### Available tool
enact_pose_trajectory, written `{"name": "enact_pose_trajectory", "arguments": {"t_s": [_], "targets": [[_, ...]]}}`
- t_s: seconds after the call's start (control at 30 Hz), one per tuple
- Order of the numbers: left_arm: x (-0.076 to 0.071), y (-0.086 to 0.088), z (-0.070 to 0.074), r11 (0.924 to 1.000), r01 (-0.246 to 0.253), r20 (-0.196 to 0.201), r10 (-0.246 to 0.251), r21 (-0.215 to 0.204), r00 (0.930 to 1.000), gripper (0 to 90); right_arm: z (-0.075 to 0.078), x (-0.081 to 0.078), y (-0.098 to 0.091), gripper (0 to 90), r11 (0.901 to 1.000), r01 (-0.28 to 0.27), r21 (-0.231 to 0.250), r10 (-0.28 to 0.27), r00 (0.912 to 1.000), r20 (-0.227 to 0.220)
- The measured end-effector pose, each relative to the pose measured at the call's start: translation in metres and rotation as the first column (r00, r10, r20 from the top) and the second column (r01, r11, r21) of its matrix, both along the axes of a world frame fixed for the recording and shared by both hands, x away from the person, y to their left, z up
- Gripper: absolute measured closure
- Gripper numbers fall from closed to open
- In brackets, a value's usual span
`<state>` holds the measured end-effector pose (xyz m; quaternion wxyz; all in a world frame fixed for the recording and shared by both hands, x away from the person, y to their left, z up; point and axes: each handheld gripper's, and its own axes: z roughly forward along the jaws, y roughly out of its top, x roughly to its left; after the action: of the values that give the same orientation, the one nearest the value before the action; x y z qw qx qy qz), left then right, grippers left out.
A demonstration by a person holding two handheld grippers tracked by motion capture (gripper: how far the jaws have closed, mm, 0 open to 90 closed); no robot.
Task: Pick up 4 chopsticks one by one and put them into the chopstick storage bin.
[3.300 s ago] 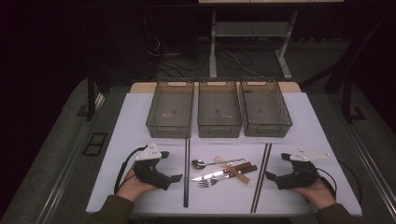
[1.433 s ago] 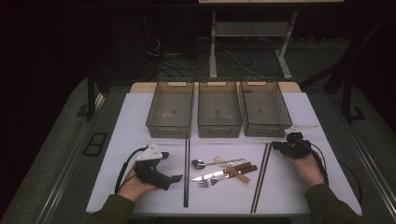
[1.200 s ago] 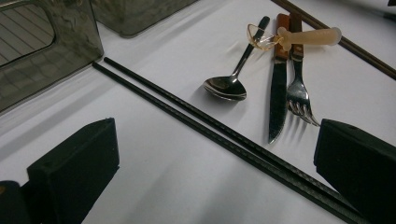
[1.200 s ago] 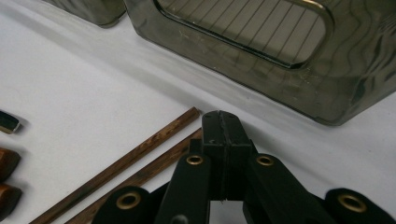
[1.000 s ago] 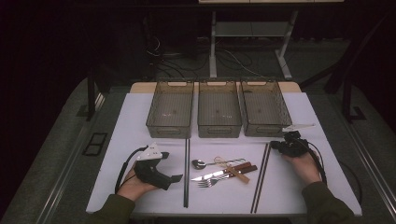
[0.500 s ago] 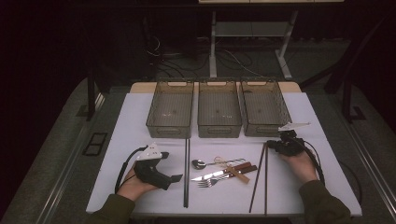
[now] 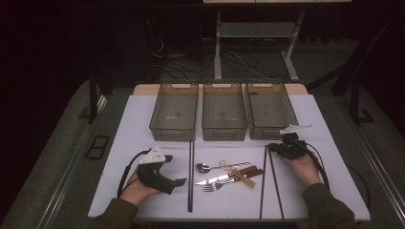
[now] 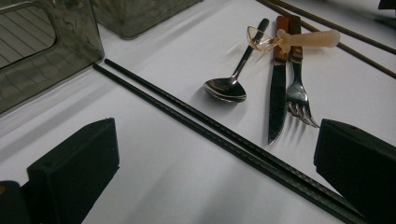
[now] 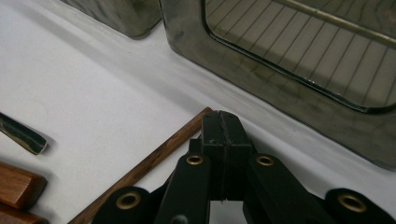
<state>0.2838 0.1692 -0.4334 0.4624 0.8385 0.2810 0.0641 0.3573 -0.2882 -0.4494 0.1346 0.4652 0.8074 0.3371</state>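
Observation:
My right gripper (image 7: 273,148) (image 9: 221,125) is shut, its jaws pressed together with nothing seen between them. Its tip rests at the far end of a brown chopstick (image 9: 148,161), just in front of the right-hand bin (image 9: 299,70). The two brown chopsticks (image 7: 263,191) lie splayed, close together at the gripper and apart toward the near edge. My left gripper (image 7: 179,182) (image 8: 215,168) rests open on the table, with a pair of black chopsticks (image 7: 190,181) (image 8: 210,125) running past its jaws. A spoon (image 7: 205,168) (image 8: 226,88), a knife (image 7: 217,180) (image 8: 276,93) and a fork (image 7: 214,187) (image 8: 299,99) lie in the middle.
Three smoky see-through bins (image 7: 175,112) (image 7: 223,112) (image 7: 270,109) stand side by side at the back of the white table (image 7: 133,124). A pale beige handle with an amber loop (image 8: 308,38) lies across the cutlery handles. Dark floor and desk legs lie beyond.
My right hand went from the near table edge up to the far ends of the brown chopsticks. The pair, once parallel, now splays. The left hand kept still.

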Motion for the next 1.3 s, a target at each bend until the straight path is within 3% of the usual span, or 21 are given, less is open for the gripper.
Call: {"name": "enact_pose_trajectory", "arguments": {"t_s": [1.3], "targets": [[0.0, 0.0, 0.0, 1.0, 0.003, -0.001, -0.003, 0.001, 1.0, 0.0, 0.0, 0.009, 0.028, 89.8, 0.9975, -0.069, -0.016, 0.069, 0.9974, 0.019]]}}
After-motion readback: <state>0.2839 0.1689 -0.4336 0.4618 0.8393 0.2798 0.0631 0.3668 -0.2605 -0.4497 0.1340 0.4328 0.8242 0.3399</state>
